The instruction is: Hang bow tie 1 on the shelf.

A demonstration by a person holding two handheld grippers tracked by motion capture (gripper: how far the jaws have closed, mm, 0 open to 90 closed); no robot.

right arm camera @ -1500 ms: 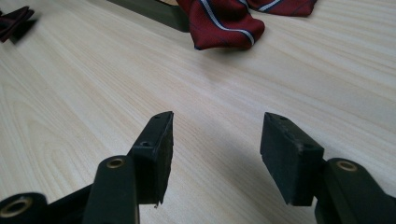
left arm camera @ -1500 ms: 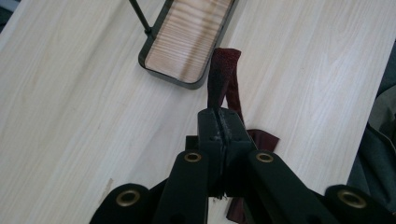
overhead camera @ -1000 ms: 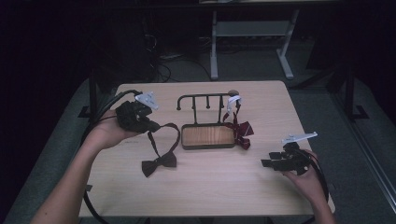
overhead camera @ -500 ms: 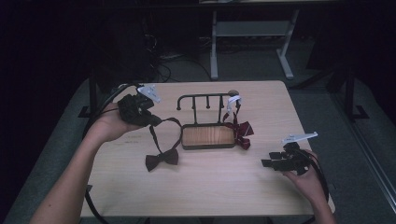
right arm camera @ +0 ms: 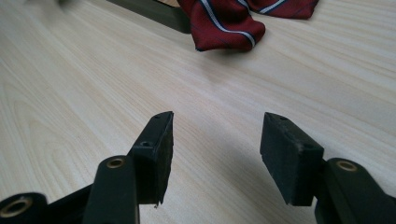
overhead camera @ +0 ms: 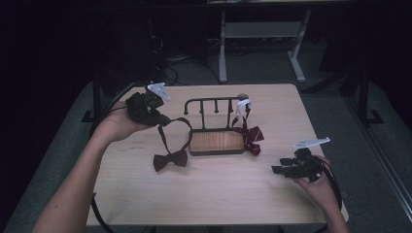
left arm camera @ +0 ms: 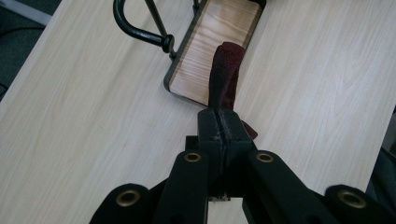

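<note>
Overhead, a pale wooden surface (overhead camera: 214, 194) carries a black metal rack with a wooden base (overhead camera: 216, 141) at its centre.

Dim light swallows the floor around it, and both forearms are cut off at the bottom edge. At 10 o'clock from the rack, the left tool (overhead camera: 158, 119) is raised off the wood and clenched on the strap of a dark bow tie (overhead camera: 170, 159); the strap loops down to the bow, which lies on the surface at 8 o'clock from the rack. In the left gripper view the cloth shows dark red at the jaw tips and the bow itself is hidden. A striped red tie (overhead camera: 248, 136) hangs from the rack's right end. At 4 o'clock the right tool (overhead camera: 276, 170) rests released, its jaws spread over bare wood.
</note>
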